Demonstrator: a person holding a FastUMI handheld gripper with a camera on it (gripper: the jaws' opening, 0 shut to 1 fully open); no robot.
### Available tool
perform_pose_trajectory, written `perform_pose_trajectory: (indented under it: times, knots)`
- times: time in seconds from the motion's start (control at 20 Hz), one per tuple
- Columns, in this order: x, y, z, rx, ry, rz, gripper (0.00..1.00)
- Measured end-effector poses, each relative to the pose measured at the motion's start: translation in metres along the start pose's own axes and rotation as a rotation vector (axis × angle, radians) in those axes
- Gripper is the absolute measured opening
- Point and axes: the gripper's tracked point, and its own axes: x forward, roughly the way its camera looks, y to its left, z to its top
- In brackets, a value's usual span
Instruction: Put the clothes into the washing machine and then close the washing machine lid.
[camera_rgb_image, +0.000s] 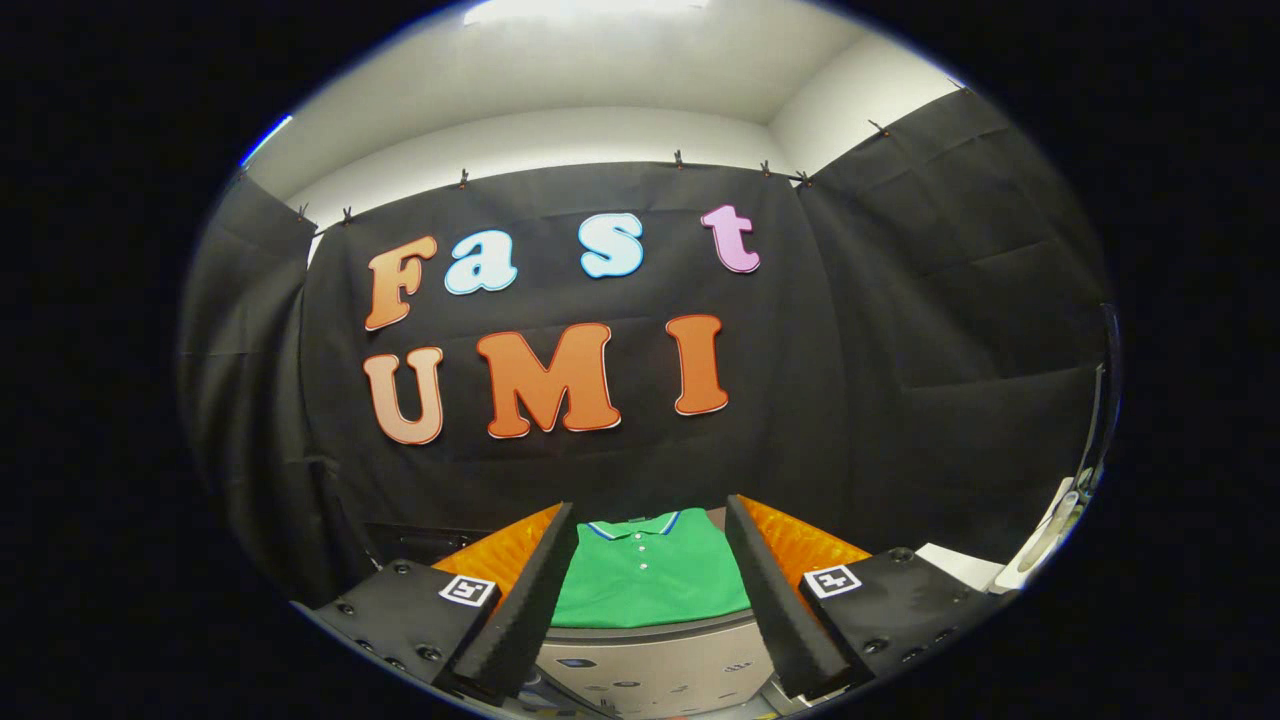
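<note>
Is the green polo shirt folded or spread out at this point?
Folded: the green polo shirt lies as a neat flat rectangle, collar and buttons up, on the orange surface. The tongs are open, fingers apart either side, not touching it.

I see an orange surface (800, 545) carrying a folded green polo shirt (648, 580), lying flat on it, just beyond the grey washing machine top (650, 660), collar away from it.

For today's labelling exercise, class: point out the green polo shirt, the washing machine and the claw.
green polo shirt (650, 580): gripper view, chest below the button placket.
washing machine (650, 672): gripper view, grey control panel under the shirt.
claw (650, 590): gripper view, midway between its open fingers.
</note>
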Motion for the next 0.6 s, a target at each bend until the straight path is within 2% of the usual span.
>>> perform_pose_trajectory:
  times: [0.2,0.45,0.6]
  knots:
    - [0.036,0.009,-0.009,-0.042,0.104,0.019,0.96]
    - [0.118,0.034,-0.014,-0.057,0.234,0.087,0.96]
    - [0.169,0.033,-0.03,-0.031,0.332,0.091,0.96]
